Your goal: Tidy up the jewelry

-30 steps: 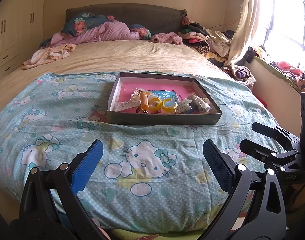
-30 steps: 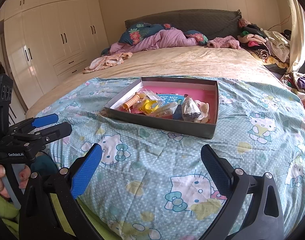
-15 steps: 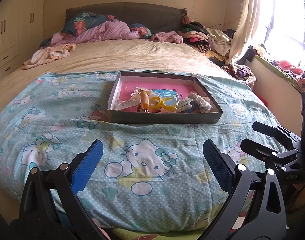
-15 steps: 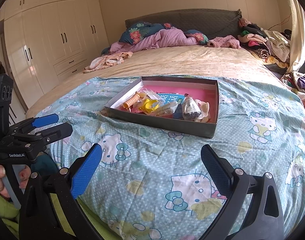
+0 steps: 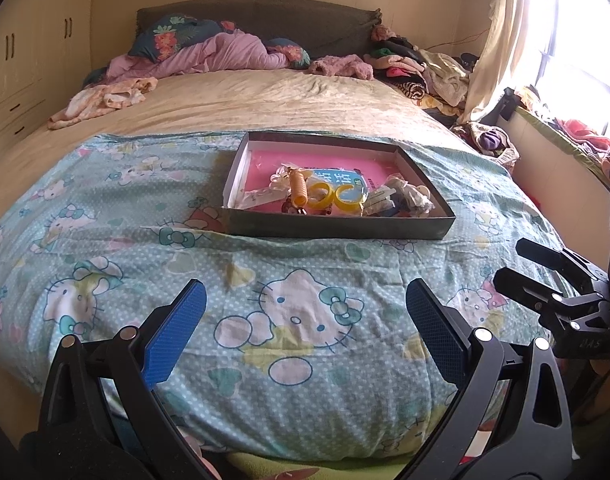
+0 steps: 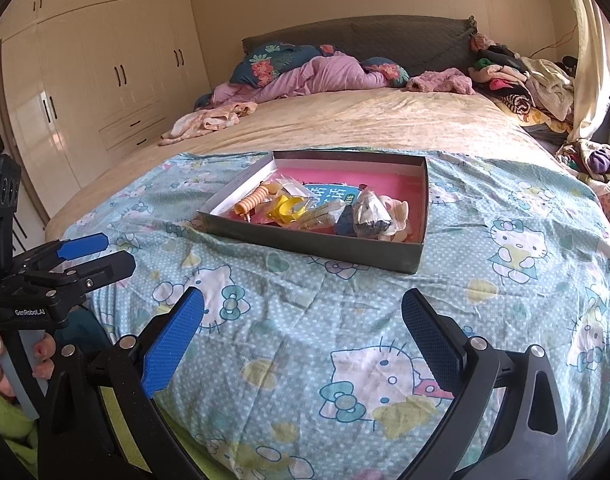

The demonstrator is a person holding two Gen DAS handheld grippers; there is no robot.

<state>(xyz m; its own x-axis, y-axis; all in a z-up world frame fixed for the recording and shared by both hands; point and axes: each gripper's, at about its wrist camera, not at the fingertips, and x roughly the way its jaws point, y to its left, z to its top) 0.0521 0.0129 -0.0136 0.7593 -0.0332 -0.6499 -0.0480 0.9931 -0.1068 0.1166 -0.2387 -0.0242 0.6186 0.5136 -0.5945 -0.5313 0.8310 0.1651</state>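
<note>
A shallow grey box with a pink floor sits on a pale blue cartoon-cat blanket spread over the near half of a bed, roughly in the middle of the blanket. Its contents are heaped along the near wall: an orange coiled band, two yellow bangles side by side, a blue printed card under them, clear packets, and a bundle of pale and dark pieces toward the right corner; the small items are too jumbled to name one by one. The left gripper hovers low over the blanket's near edge, well short of the box, pointing at it, its blue-padded fingers spread wide and holding nothing. The right gripper hangs just beside it at a similar height, also aimed at the box, likewise released with nothing between its fingers. A hand grips the left tool's handle at the far left of the right view.
</note>
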